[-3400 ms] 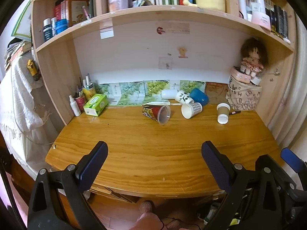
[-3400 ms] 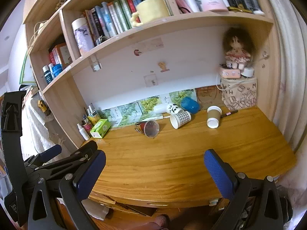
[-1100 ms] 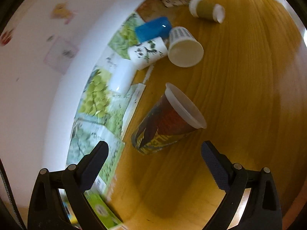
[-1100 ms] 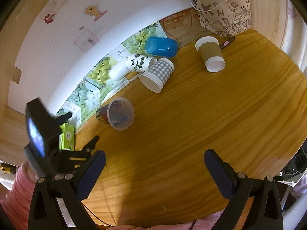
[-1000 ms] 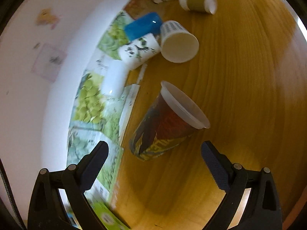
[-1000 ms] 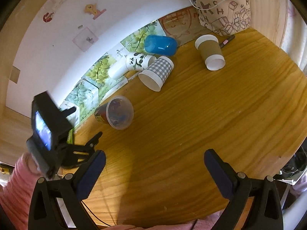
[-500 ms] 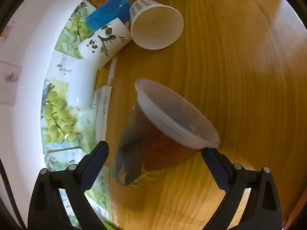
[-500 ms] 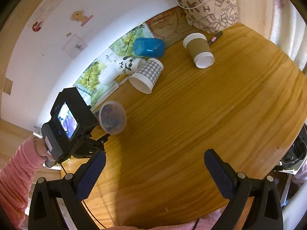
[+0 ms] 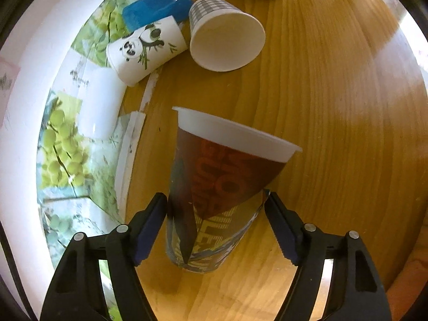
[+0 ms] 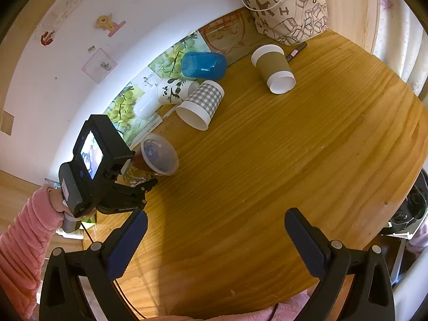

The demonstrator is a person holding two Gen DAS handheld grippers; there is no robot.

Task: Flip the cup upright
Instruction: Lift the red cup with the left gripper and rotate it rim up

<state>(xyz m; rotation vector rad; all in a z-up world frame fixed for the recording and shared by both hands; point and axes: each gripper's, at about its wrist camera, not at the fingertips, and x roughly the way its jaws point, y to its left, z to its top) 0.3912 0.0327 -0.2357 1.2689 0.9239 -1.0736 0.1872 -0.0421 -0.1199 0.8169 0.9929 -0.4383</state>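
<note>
A printed plastic cup [image 9: 222, 187] with a red-brown and blue label and a clear rim lies on its side on the wooden desk [image 9: 347, 107]. My left gripper [image 9: 215, 208] has closed in around its lower body, one finger on each side, touching or nearly touching. In the right wrist view the cup [image 10: 156, 157] sits in the left gripper [image 10: 136, 180], its mouth facing right and up. My right gripper [image 10: 214, 240] is open and empty, above the desk's front part.
Other cups lie on their sides at the back: a grey checked cup [image 10: 202, 103], a panda cup [image 10: 172, 91], a blue cup [image 10: 203, 65] and a brown paper cup [image 10: 275, 68]. A patterned bag [image 10: 289, 16] stands at the back right. Grape pictures line the wall.
My left gripper has moved forward over the printed cup and its fingers have closed in on the cup's sides. The right gripper has stayed open, hovering over the desk.
</note>
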